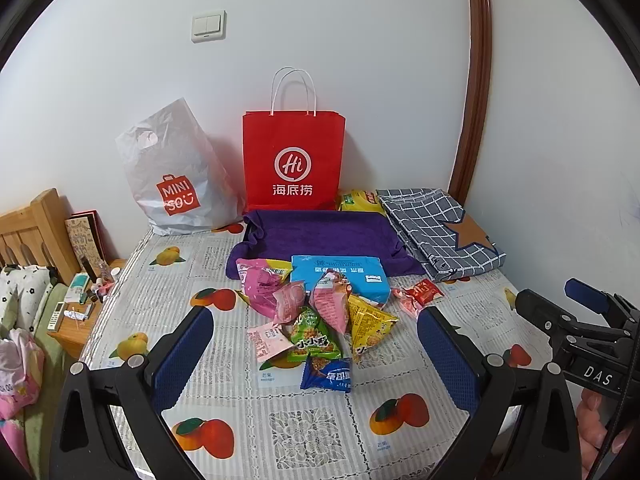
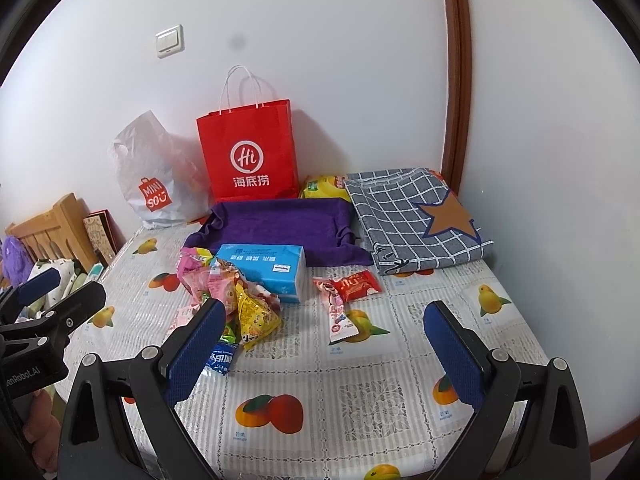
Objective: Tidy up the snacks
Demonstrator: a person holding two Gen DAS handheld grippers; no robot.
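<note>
Snacks lay heaped on the tabletop; left gripper and right gripper hovered, jaws wide open, empty.

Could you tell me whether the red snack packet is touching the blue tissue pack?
Apart: the right wrist view shows bare tablecloth between the red snack packet and the blue tissue pack.
</note>
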